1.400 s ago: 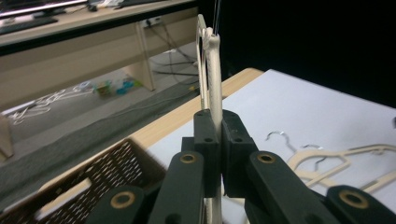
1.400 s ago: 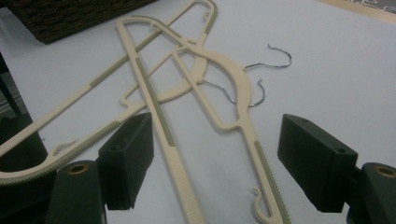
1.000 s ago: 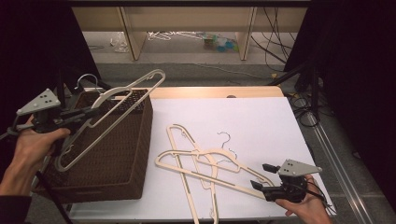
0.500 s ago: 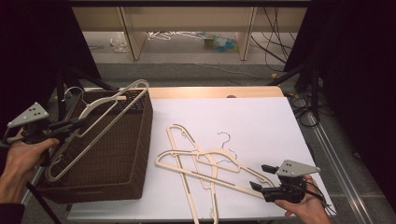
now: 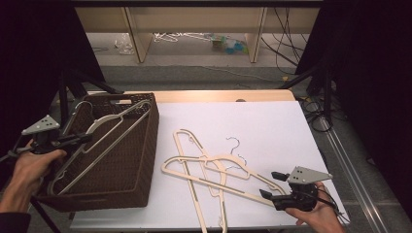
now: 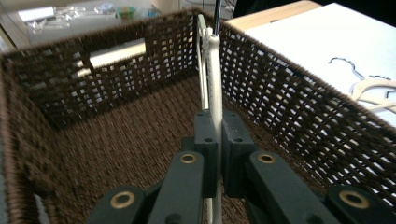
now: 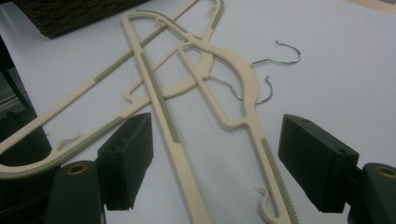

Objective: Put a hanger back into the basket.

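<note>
Hangers were the business at this table: one cream plastic hanger (image 6: pixel 211 70) hung edge-on inside the brown wicker basket (image 5: pixel 138 160), pinched between the jaws of my left gripper (image 5: pixel 80 139), its wire hook toward the far wall of the basket in the left gripper view. Its lower end was hidden behind my jaws, so I could not tell whether it touched the basket floor. Three more hangers (image 5: pixel 214 170) lay crossed in a loose pile on the white table cover (image 5: pixel 272 121), just beside the basket, their metal hooks (image 7: pixel 280 56) pointing away from me. My right gripper (image 5: pixel 272 187) sat at the near edge of that pile with its jaws spread wide, astride two straight bars and gripping nothing. I judged the hangers light and stiff, with smooth plastic apt to slip or swivel in a pinch. The ribbed grey strips (image 7: pixel 161 102) along the bars looked the surest place to take hold, near mid-span, since overlapped neighbours and hooks could snag on a lift.
</note>
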Demonstrator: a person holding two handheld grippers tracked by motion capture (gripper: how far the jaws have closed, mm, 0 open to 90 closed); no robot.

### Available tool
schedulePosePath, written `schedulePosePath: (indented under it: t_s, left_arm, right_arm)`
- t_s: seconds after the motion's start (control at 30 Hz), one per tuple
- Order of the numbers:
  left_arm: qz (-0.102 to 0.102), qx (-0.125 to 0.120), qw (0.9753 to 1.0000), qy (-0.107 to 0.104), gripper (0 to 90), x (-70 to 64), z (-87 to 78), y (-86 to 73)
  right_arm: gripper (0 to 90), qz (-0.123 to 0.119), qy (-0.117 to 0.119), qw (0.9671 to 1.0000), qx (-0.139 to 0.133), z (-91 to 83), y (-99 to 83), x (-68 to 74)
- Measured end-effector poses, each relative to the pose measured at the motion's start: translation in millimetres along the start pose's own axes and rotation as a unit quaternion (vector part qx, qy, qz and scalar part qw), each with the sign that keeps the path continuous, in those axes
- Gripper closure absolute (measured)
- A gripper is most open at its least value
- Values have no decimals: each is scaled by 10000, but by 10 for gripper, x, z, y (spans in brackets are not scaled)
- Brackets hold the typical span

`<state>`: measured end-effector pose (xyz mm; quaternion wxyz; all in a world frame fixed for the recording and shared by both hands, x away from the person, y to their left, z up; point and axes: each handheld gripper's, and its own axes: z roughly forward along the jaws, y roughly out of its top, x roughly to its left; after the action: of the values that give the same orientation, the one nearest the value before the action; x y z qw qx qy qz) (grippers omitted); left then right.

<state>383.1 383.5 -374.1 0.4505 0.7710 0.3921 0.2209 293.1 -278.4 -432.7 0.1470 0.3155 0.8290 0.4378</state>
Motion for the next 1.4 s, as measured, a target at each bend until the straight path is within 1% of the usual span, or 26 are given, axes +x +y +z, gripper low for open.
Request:
schedulePosePath:
  t_s: [0.03,0.2,0.27,0.3,0.33,0.4,0.43,0.5,0.57,0.6,0.63,0.67,0.7,0.73,0.77,0.87,0.9,0.93,0.97,1.0,1.03,1.07,1.1,1.2,1.3,1.4]
  left_arm:
    - [-244,16,9997,-26,863,-21,37,-19]
    - [-323,532,9981,12,862,-54,176,-84]
    - [-493,481,9976,51,862,-66,215,-107]
    - [-439,477,9979,95,861,-56,226,-119]
    - [-228,628,9977,149,858,-26,222,-121]
    - [-330,734,9964,285,851,-6,244,-158]
    - [-189,781,9962,342,846,28,262,-171]
    - [-248,851,9947,519,837,47,281,-200]
    - [-101,869,9943,605,829,100,279,-202]
    - [-200,826,9944,626,825,103,284,-211]
    - [-86,855,9941,659,822,135,279,-217]
    - [-359,832,9936,678,820,128,286,-244]
    - [-9,889,9940,638,816,206,281,-249]
    - [-248,917,9931,694,809,191,274,-266]
    - [-310,819,9936,718,809,200,290,-278]
    - [-306,1098,9883,1010,779,185,274,-289]
    - [-197,1069,9895,950,772,205,294,-293]
    - [-488,1094,9866,1106,760,169,292,-307]
    - [-219,1041,9889,1034,717,225,304,-306]
    - [-531,1190,9839,1221,686,187,276,-310]
    - [-332,1072,9868,1168,676,224,275,-304]
    - [-628,918,9832,1447,649,163,252,-299]
    - [-671,874,9814,1569,604,133,237,-283]
    - [-629,705,9816,1659,530,16,213,-207]
    - [-627,510,9849,1531,417,-133,192,-134]
    - [-618,133,9883,1384,363,-294,147,-33]
  right_arm:
    - [274,-3,27,10000,16,4,0,-1]
    - [273,-30,35,10000,30,12,-2,3]
    - [272,-22,37,10000,34,13,-3,3]
    - [271,-18,41,10000,34,16,-5,3]
    - [271,-6,63,10000,42,16,-6,5]
    - [269,-17,77,10000,57,17,-9,9]
    - [269,-31,93,9999,51,19,-9,9]
    - [269,-30,98,9999,64,25,-10,9]
    - [268,-26,118,9999,82,32,-14,6]
    - [268,1,123,9999,94,32,-15,9]
    - [268,-17,97,9999,92,38,-18,7]
    - [268,7,110,9999,107,38,-19,11]
    - [268,-2,99,9999,115,41,-21,13]
    - [268,-23,95,9999,110,47,-22,15]
    - [268,-23,95,9999,110,47,-22,15]
    - [267,-23,105,9999,116,48,-23,13]
    - [266,-46,97,9999,119,47,-26,7]
    - [266,-43,94,9999,138,45,-29,3]
    - [265,-25,81,9999,141,44,-32,0]
    - [265,5,84,9998,156,43,-35,-1]
    - [265,28,90,9998,167,39,-35,-2]
    - [264,31,88,9998,168,40,-35,-3]
    - [265,30,89,9998,166,41,-35,-3]
    - [263,-16,81,9998,155,51,-35,-8]
    - [262,-10,72,9999,153,48,-35,-4]
    - [261,2,47,9999,120,44,-32,-11]
